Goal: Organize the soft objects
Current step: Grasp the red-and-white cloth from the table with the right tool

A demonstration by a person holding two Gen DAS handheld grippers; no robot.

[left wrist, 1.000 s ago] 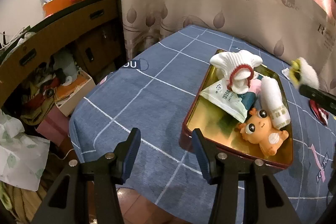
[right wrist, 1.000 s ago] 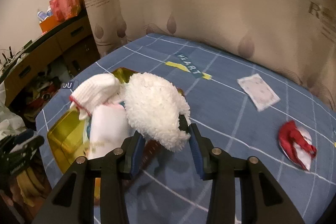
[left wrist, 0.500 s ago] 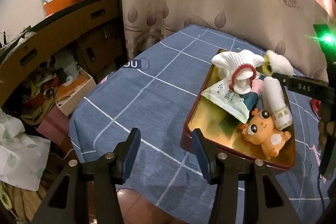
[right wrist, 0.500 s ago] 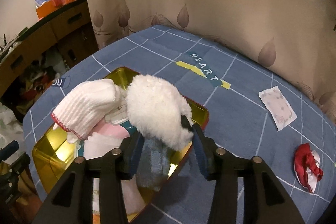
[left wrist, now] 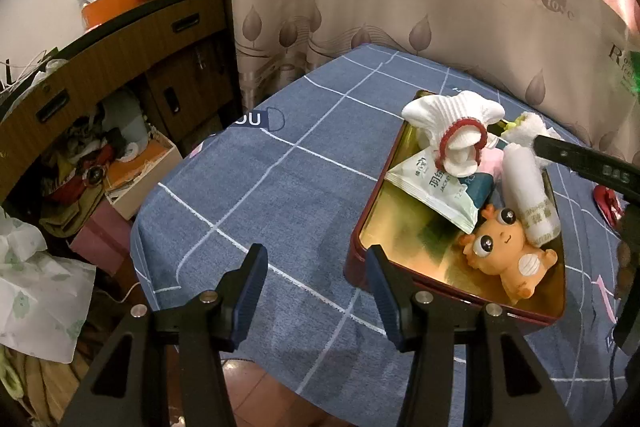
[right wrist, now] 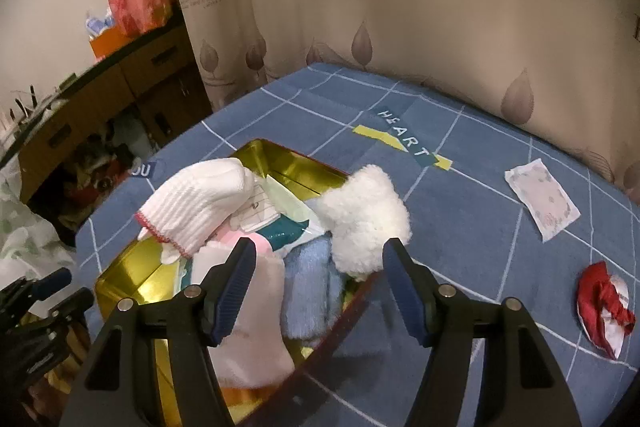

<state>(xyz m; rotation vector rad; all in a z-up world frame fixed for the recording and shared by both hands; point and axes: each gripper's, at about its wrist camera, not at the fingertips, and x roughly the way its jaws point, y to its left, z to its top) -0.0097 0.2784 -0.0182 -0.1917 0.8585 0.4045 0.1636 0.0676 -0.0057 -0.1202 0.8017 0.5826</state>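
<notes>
A gold tray [left wrist: 400, 239] with a red rim lies on the blue checked cloth. It holds a white knit glove [left wrist: 452, 123], a tissue pack [left wrist: 436, 187], a rolled white towel [left wrist: 528, 195] and an orange toy [left wrist: 508, 251]. The fluffy white plush [right wrist: 366, 223] rests at the tray's [right wrist: 280, 163] far rim, beside a blue cloth [right wrist: 308, 287]. My right gripper [right wrist: 318, 267] hangs over the tray with its jaws opening. The plush lies between them near the right finger, and the left pad is clear of it. My left gripper [left wrist: 316, 287] is open and empty by the tray's near corner.
A red crumpled wrapper [right wrist: 604, 303] and a white sachet [right wrist: 540, 203] lie on the cloth right of the tray. A curtain hangs behind the table. A wooden cabinet [left wrist: 100, 67] with clutter stands left, past the table edge.
My right gripper carried the plush in over the tray, then spread its jaws and let it settle on the tray's far rim. The left gripper stayed still.
</notes>
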